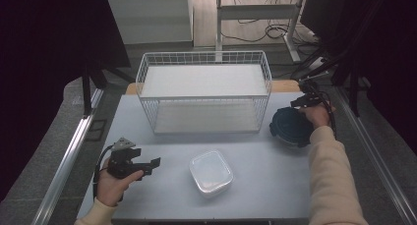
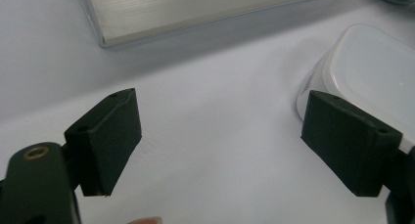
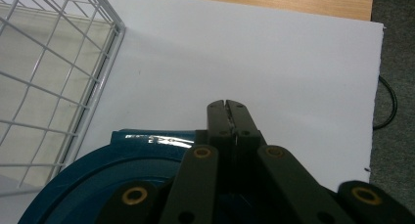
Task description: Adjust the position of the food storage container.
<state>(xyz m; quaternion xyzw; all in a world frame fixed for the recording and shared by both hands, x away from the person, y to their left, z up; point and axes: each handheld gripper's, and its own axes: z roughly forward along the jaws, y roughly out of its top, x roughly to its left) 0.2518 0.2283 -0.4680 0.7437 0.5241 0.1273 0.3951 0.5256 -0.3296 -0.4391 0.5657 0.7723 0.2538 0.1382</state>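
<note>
One blue round lid [image 1: 290, 126] tilted, right tongs [image 3: 228, 106] clamped on rim.

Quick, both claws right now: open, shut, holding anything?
Left claw: open, empty.
Right claw: shut above the dark blue round container; a grip cannot be told.

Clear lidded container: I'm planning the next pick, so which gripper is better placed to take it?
Probably the left gripper: open, pointing at the clear container close by. The right gripper is shut, over the blue container by the wire basket.
</note>
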